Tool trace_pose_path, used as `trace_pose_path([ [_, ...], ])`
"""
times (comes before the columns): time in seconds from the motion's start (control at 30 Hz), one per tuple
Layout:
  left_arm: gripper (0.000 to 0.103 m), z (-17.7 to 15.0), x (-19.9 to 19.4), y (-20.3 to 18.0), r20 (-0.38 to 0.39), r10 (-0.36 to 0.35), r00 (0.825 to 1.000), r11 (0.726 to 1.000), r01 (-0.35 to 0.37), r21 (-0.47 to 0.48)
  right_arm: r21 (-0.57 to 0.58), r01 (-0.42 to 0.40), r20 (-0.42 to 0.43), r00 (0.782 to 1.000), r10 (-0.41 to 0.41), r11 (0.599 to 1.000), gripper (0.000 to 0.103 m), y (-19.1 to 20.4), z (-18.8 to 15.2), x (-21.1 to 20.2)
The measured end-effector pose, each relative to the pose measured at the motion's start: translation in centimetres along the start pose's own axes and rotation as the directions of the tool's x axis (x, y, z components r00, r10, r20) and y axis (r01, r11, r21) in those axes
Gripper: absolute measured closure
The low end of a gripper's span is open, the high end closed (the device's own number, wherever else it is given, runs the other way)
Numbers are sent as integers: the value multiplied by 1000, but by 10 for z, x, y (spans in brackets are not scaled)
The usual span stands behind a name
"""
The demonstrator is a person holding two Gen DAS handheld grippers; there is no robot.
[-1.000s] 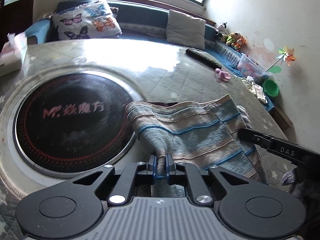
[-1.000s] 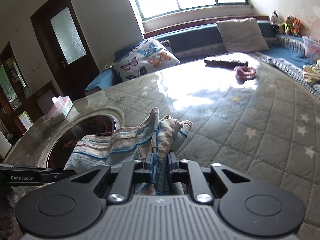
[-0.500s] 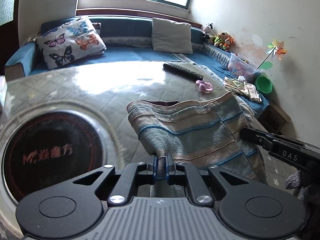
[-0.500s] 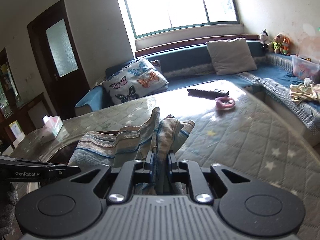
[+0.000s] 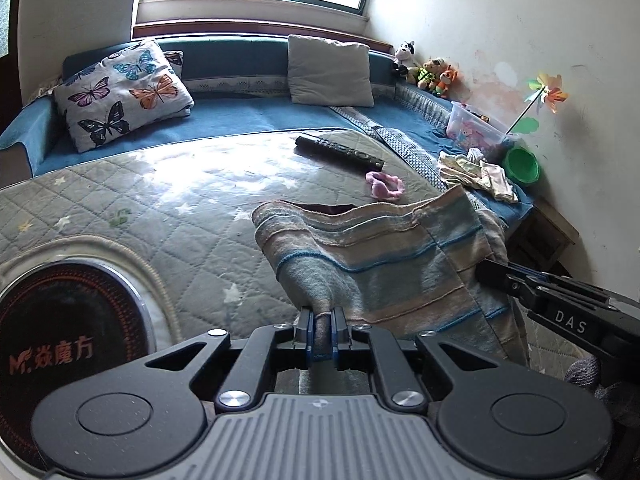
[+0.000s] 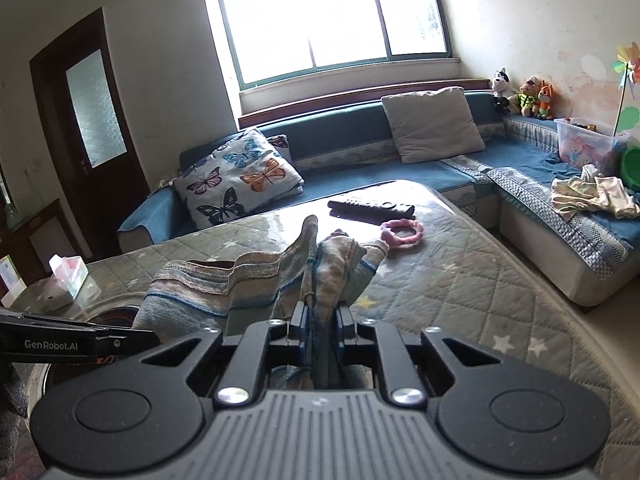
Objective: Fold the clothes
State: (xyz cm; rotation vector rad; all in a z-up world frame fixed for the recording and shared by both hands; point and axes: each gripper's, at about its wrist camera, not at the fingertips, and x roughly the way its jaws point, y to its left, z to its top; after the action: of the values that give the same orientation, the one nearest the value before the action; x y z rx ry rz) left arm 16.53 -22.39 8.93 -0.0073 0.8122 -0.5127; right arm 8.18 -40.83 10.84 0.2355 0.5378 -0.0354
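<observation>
A striped blue and beige knitted garment [image 5: 384, 256] hangs stretched between my two grippers above the quilted table [image 5: 168, 208]. My left gripper [image 5: 321, 316] is shut on one bunched corner of it. My right gripper [image 6: 320, 316] is shut on the other bunched end [image 6: 320, 268]. The right gripper's body shows at the right edge of the left wrist view [image 5: 560, 312]. The left gripper's body shows at the left edge of the right wrist view [image 6: 72, 340].
A black remote [image 5: 338, 152] and a pink scrunchie [image 5: 384, 185] lie on the far side of the table. A round black hotplate [image 5: 60, 340] is set in the table at left. A tissue box [image 6: 68, 276] stands further left. A blue sofa [image 6: 540, 200] with cushions surrounds the table.
Both grippers have risen and tilted up with the garment; more of the sofa and window shows. The garment stays stretched between them.
</observation>
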Motion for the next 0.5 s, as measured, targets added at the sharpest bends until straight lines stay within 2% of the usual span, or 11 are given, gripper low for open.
trace_pose_path([
  [0.5, 94, -4, 40, -7, -72, 19, 997, 1000, -18, 11, 24, 46, -53, 998, -45, 999, 90, -22, -10, 32],
])
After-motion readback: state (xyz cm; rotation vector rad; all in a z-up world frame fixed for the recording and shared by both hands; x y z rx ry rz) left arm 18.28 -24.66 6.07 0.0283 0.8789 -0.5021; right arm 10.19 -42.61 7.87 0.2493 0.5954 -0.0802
